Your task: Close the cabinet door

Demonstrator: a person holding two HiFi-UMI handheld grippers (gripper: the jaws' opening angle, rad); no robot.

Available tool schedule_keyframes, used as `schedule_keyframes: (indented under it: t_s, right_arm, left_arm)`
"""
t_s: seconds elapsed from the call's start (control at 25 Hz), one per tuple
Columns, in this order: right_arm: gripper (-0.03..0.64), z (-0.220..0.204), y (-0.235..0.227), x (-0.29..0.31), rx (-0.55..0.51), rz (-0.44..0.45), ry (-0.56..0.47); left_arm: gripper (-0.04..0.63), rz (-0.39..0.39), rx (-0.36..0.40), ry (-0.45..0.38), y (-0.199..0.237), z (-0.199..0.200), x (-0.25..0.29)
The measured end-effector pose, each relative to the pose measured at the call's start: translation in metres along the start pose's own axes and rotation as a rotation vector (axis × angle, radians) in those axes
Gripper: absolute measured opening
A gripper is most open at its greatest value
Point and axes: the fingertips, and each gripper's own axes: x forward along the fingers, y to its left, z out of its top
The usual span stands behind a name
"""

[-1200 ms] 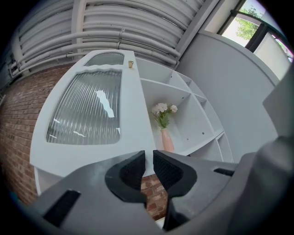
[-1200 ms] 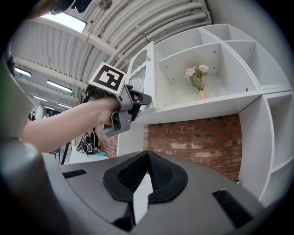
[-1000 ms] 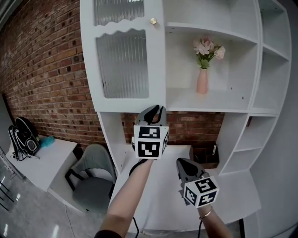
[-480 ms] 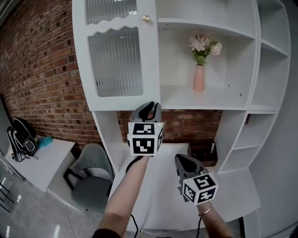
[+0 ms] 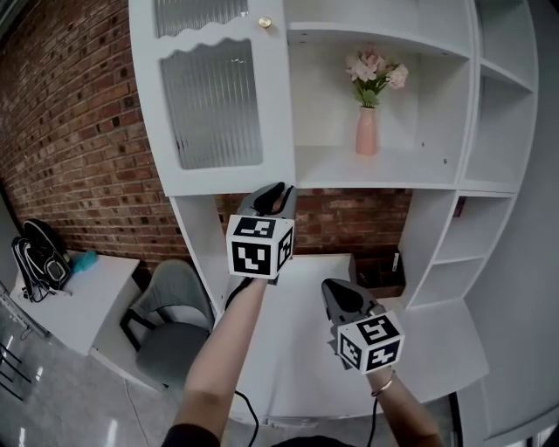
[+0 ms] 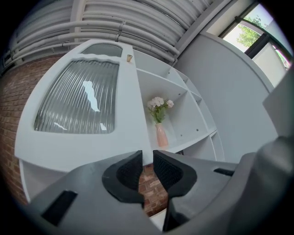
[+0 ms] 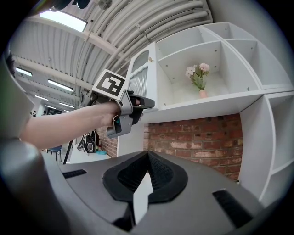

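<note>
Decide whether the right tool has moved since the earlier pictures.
No. In the right gripper view the vase and the shelf sit exactly where they did, so the right tool has kept still.

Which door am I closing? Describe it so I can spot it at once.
Find the white shelf unit against the brick wall. On its upper left hangs the cabinet door, beside the shelf with the pink vase. It alone has ribbed glass and a small gold knob.

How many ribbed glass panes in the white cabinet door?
2. A small ribbed glass pane at the top of the white cabinet door, cut off by the head view's edge, and a large ribbed glass pane directly below it.
</note>
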Motion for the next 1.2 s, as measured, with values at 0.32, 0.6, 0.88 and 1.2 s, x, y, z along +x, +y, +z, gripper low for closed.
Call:
schedule_keyframes:
  t_s: [0.32, 0.6, 0.88, 1.2]
  right_arm:
    - [0.002, -0.018, 0.017, -0.012, 0.019, -0.002, 0.036]
    - [0.0, -0.036, 0.022, -0.025, 0.048, -0.025, 0.067]
    - [0.001, -0.055, 0.036, -0.037, 0.065, -0.028, 0.089]
    - [0.001, -0.079, 0.047, -0.056, 0.097, -0.018, 0.128]
  left_arm:
    - [0.061, -0.05, -0.021, 0.097, -0.021, -0.063, -0.043]
    - [0.052, -0.019, -0.057, 0.165, -0.024, -0.12, -0.104]
    - [0.043, 0.03, -0.125, 0.223, -0.016, -0.164, -0.16]
    - [0.017, 0.101, -0.181, 0.283, -0.018, -0.203, -0.22]
